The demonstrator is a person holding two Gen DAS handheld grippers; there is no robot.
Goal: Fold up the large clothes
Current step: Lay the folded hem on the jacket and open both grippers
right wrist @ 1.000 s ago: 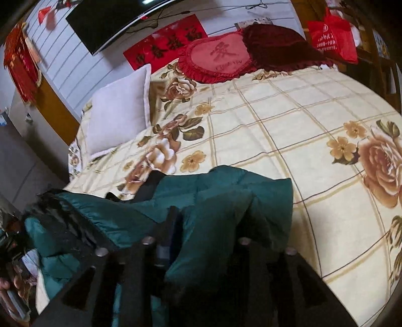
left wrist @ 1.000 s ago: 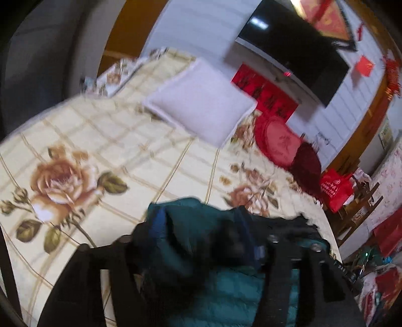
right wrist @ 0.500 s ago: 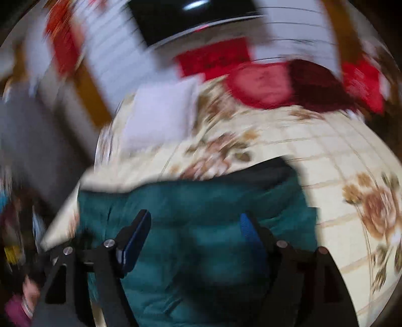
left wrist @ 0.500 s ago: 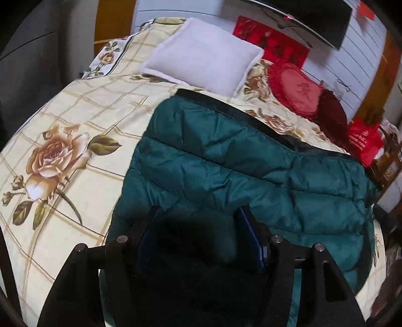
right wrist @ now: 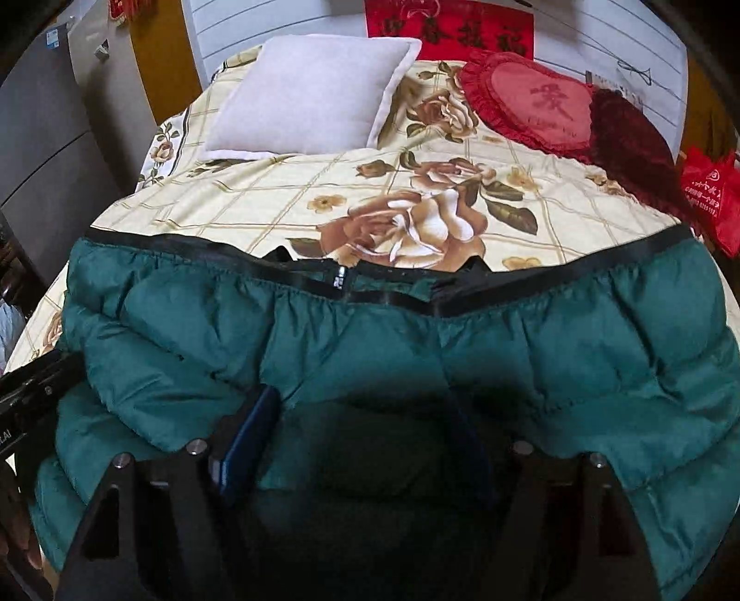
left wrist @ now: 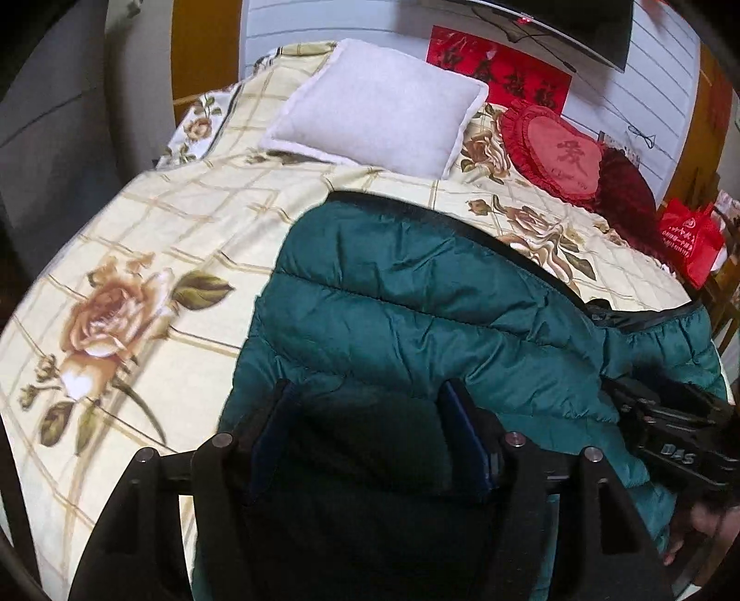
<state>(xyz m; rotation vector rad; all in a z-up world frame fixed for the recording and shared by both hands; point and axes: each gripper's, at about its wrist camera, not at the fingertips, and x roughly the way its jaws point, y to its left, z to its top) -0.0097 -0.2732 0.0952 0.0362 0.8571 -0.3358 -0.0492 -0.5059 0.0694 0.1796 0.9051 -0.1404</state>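
Note:
A dark green puffer jacket [left wrist: 416, 300] lies spread across the near half of the bed, its black hem band [right wrist: 231, 259] on the far side. My left gripper [left wrist: 367, 393] hovers over the jacket's near left part. Its jaws are opening, with fabric lying under and between the blue pads [left wrist: 462, 439], which do not press on it. My right gripper [right wrist: 360, 397] stands wide open over the jacket's [right wrist: 370, 342] near middle, nothing pinched. In the left wrist view the right gripper [left wrist: 670, 434] shows at the right edge; a fingertip of the hand holding it peeks out below.
The bed has a cream floral sheet [left wrist: 138, 277]. A white pillow [left wrist: 379, 106], a red heart cushion [left wrist: 555, 152] and a dark red cushion [left wrist: 624, 194] lie at its head. A red bag [left wrist: 689, 240] hangs past the right edge. A television [left wrist: 578, 27] hangs on the wall.
The jacket, bunched up in both grippers a second ago, now lies spread flat on the bed. The right jaws have let go and parted wide. Both grippers have dropped lower over the jacket.

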